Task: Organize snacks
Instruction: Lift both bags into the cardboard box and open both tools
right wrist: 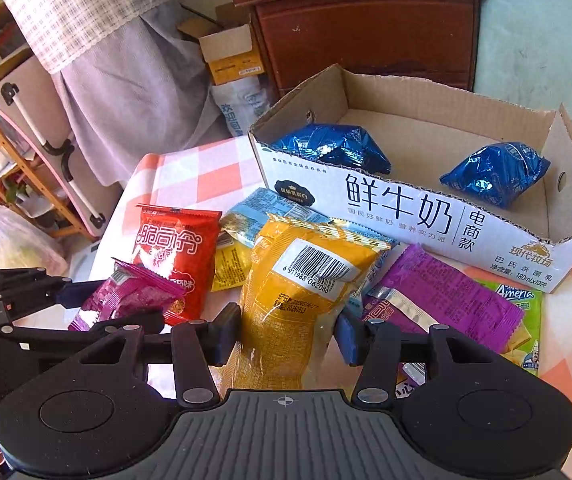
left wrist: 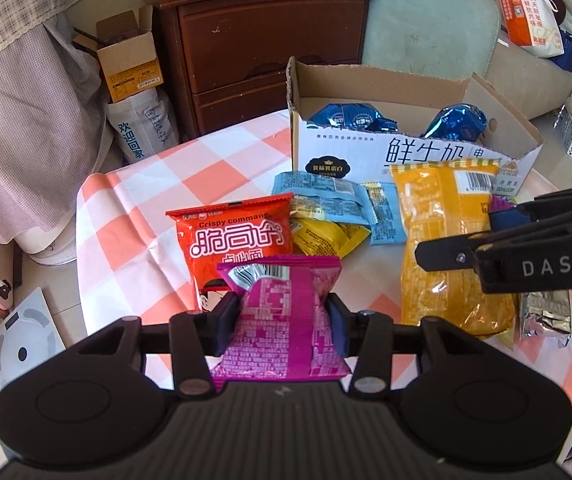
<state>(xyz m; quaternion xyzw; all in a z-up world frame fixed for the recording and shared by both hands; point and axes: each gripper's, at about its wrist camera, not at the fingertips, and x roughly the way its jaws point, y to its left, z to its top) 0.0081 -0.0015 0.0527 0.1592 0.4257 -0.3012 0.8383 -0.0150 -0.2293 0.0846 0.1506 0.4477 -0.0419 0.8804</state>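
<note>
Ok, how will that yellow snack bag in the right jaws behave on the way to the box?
The yellow snack bag is pinched in at the grip, so probably soft and floppy. Its glossy film may slip. It looks puffy, so likely light.

Table (left wrist: 133, 200) has an orange-and-white checked cloth. Directly on it: open cardboard box (right wrist: 406, 216) at the far side, printed side facing the cameras. In front of the box, a loose pile of snack packs: red pack (left wrist: 233, 236) on the left, light blue packs (left wrist: 326, 196) just beside it near the box, small yellow pack (left wrist: 326, 236) partly under them. Right side: purple pack (right wrist: 446, 300) overlapping a green pack (right wrist: 522, 320), silver pack (left wrist: 546, 312) near the edge.
</note>
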